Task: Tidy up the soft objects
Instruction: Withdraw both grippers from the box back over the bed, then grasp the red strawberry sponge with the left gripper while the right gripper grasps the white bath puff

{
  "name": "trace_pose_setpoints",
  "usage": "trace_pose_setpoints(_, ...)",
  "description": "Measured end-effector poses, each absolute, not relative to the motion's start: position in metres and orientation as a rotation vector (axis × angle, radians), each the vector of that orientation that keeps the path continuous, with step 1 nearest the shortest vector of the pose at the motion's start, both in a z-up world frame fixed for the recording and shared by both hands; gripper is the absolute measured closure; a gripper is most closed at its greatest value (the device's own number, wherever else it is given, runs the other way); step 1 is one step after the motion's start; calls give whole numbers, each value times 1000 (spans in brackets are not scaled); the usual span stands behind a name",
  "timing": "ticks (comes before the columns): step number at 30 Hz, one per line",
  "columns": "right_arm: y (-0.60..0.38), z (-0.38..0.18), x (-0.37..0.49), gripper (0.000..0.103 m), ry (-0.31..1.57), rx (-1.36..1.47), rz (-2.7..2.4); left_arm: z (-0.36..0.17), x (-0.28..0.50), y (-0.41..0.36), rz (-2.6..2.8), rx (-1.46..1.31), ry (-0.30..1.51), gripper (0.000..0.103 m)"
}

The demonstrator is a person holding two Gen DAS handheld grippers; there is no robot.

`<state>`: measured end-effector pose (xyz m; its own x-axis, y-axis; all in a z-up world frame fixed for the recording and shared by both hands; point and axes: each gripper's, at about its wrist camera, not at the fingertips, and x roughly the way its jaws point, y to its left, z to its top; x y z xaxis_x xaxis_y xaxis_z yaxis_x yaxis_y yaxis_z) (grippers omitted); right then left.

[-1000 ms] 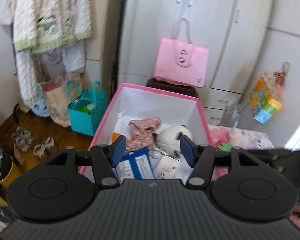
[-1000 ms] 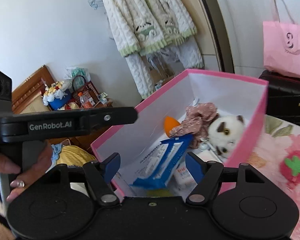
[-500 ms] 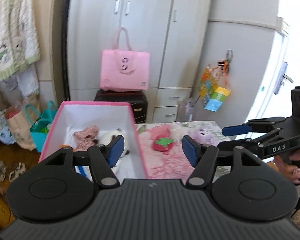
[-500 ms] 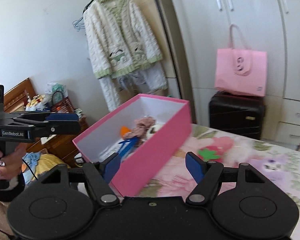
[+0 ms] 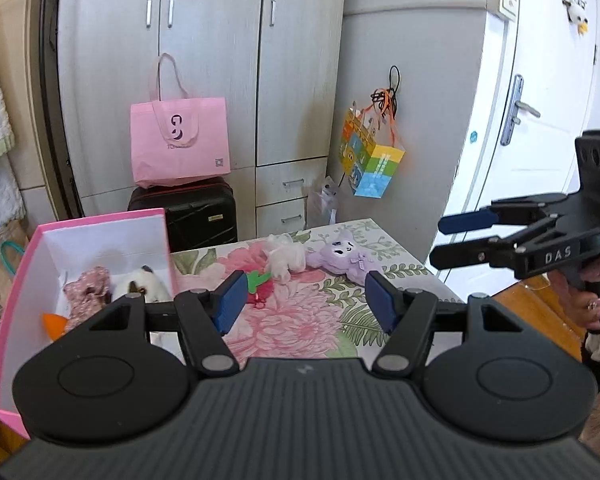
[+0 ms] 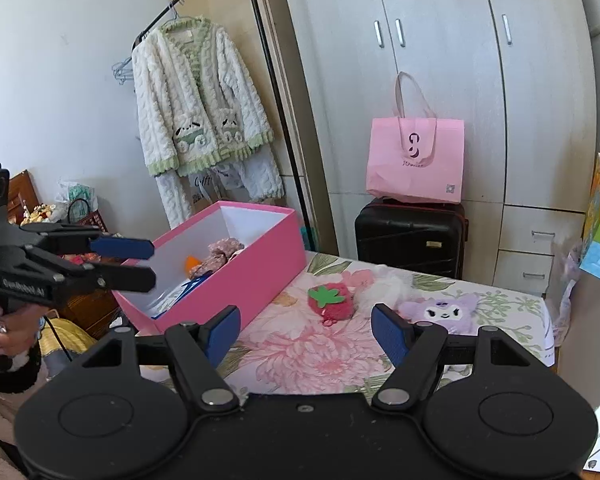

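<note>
A pink box [image 5: 16, 264] [image 6: 256, 268] stands at the table's left end, holding a pink cloth item [image 5: 86, 288], a white plush [image 5: 140, 286] and an orange item [image 5: 54, 322]. On the floral tablecloth [image 5: 292, 320] lie a red strawberry plush [image 6: 331, 298] [image 5: 260, 286], a white fluffy item [image 5: 284, 258] [image 6: 384, 290] and a purple plush [image 5: 346, 260] [image 6: 444, 308]. My left gripper [image 5: 304, 306] is open and empty above the table's near side; it also shows in the right wrist view [image 6: 140, 264]. My right gripper [image 6: 306, 334] is open and empty; it also shows in the left wrist view [image 5: 452, 240].
A black suitcase [image 6: 410, 236] with a pink tote bag [image 6: 414, 160] on it stands behind the table against grey wardrobes. A colourful paper bag [image 5: 370, 160] hangs at the right. A white-green jacket [image 6: 198, 104] hangs on a rack. A white door [image 5: 540, 120] is at the right.
Both grippers have pulled back from over the pink box and swung right. The table with the strawberry, white and purple toys has come into view. Both stayed open.
</note>
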<state>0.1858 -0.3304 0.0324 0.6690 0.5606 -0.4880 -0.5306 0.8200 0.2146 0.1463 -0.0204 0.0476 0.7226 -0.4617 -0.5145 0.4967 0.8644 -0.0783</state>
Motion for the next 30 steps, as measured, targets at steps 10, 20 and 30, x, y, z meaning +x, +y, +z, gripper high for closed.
trace_pose_setpoints(10, -330, 8, 231, 25, 508, 47, 647, 10, 180, -59, -475, 60, 587, 39)
trace_pose_setpoints(20, -319, -29, 312, 25, 557, -33, 691, -32, 239, -76, -312, -9, 610, 39)
trace_pose_setpoints(30, -296, -61, 378, 25, 630, -117, 673, -67, 282, -93, -152, -24, 601, 41)
